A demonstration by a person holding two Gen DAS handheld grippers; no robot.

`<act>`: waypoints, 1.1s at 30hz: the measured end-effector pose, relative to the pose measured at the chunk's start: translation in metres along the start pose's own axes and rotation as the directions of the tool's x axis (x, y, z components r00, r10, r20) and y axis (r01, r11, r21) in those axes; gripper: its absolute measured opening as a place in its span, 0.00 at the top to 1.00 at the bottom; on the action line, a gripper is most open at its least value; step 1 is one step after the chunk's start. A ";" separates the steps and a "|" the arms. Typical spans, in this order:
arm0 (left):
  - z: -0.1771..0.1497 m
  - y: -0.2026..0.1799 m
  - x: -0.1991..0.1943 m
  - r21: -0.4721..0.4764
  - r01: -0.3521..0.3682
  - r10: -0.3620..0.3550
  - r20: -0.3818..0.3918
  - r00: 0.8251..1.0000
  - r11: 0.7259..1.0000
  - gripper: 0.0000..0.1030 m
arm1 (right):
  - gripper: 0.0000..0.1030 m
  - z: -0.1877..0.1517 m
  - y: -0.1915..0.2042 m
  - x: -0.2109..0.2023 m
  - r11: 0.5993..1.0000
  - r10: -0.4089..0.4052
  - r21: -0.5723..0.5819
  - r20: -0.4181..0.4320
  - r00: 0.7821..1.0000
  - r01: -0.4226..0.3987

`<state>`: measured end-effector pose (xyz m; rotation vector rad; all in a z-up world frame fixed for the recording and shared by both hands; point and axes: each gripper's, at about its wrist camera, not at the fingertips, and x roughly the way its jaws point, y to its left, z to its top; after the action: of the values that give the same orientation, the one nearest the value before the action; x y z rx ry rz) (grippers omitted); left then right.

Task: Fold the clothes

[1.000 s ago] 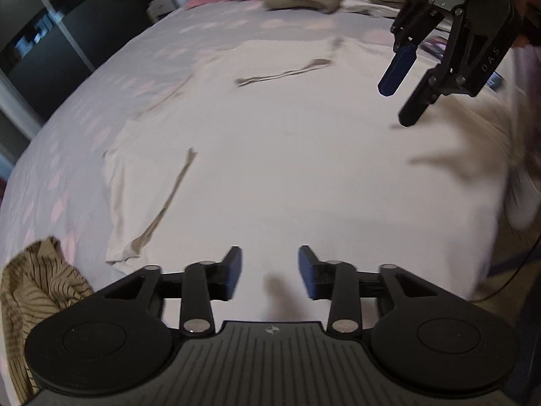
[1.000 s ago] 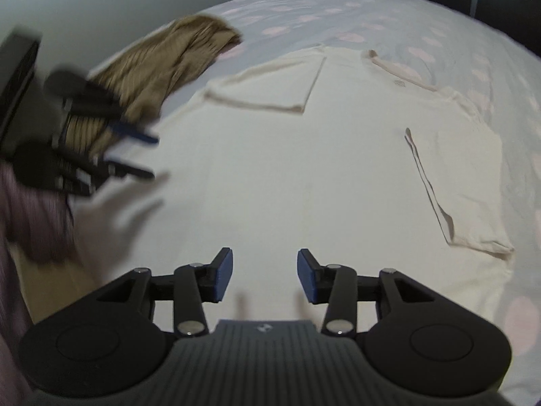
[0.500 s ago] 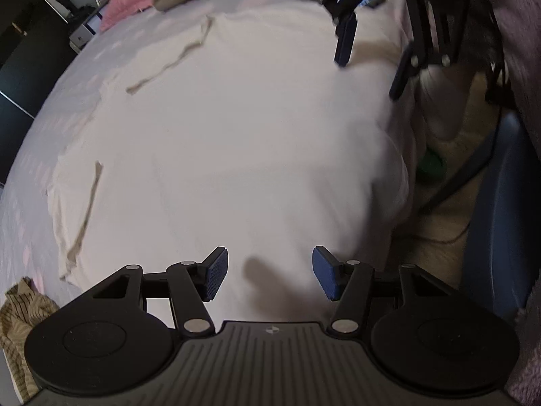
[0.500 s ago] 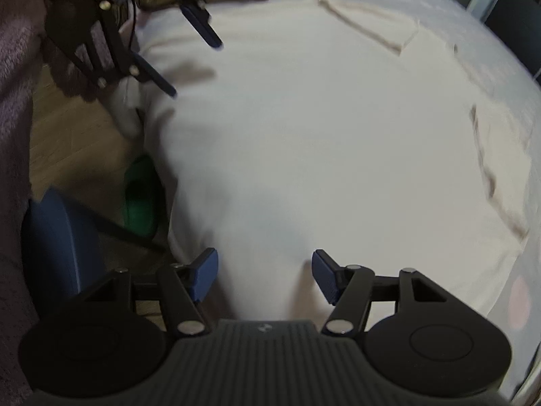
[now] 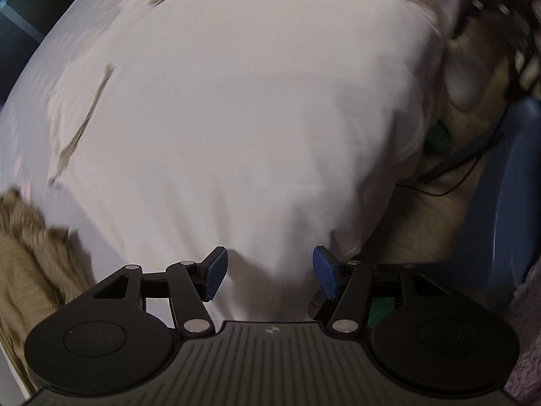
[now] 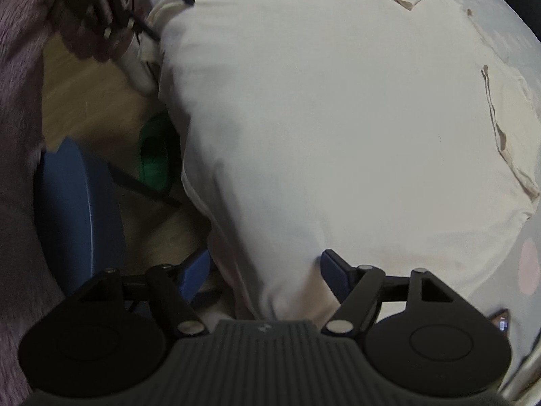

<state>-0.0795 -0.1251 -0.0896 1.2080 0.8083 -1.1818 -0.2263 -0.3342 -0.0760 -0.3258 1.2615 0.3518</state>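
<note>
**Cream shirt half-folded at bed's edge**

Cream T-shirt (image 5: 236, 118) lies across the bed (image 6: 527, 270), both sleeves turned in, hem drooping over the side. Left gripper (image 5: 267, 275) and right gripper (image 6: 265, 277), jaws spread, straddle that hem. Body folds seemingly remain; tan striped garment (image 5: 30, 253) waits beside.

A blue chair (image 6: 77, 209) stands on the wooden floor (image 6: 88, 98) beside the bed, with a green slipper (image 6: 155, 155) and black cable (image 5: 449, 182) nearby.

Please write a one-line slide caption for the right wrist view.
Open right claw straddles the hem of the cream T-shirt at the bed's edge.
</note>
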 end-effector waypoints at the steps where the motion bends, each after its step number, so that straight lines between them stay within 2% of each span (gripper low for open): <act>1: -0.001 0.005 -0.001 -0.033 -0.002 0.002 -0.001 1.000 0.999 0.48 | 0.28 -0.002 -0.002 -0.001 1.000 0.000 -0.003 -0.008 1.000 0.000; 5: -0.006 0.027 0.000 -0.189 -0.025 0.019 -0.033 0.999 0.982 0.48 | 0.29 -0.009 -0.012 -0.004 1.000 0.002 -0.017 -0.041 0.999 -0.002; 9: -0.014 0.040 0.004 -0.271 -0.052 0.032 -0.080 0.996 0.961 0.48 | 0.33 -0.016 -0.017 -0.006 0.997 -0.007 -0.076 -0.078 0.997 0.001; 12: -0.018 0.047 0.004 -0.293 -0.053 0.026 -0.095 0.995 0.955 0.48 | 0.33 -0.024 -0.022 -0.005 0.993 -0.006 -0.116 -0.117 0.993 -0.008; 20: -0.019 0.049 0.013 -0.290 -0.036 -0.011 -0.158 0.987 0.956 0.48 | 0.34 -0.045 -0.046 -0.002 0.999 0.044 0.031 -0.190 0.981 -0.039; 26: -0.020 0.053 0.015 -0.306 -0.032 -0.020 -0.165 0.986 0.951 0.48 | 0.36 -0.055 -0.061 0.003 0.990 0.062 0.137 -0.218 0.974 -0.032; 28: -0.022 0.054 0.015 -0.310 -0.029 -0.023 -0.165 0.986 0.950 0.48 | 0.41 -0.058 -0.066 0.005 0.986 0.065 0.167 -0.236 0.970 -0.025; 33: -0.023 0.054 0.018 -0.305 -0.021 -0.030 -0.161 0.987 0.952 0.48 | 0.45 -0.061 -0.071 0.008 0.978 0.066 0.209 -0.253 0.965 -0.013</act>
<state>-0.0201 -0.1101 -0.0973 1.0531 1.0759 -0.9269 -0.2464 -0.4240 -0.0971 -0.1723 1.5496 0.2140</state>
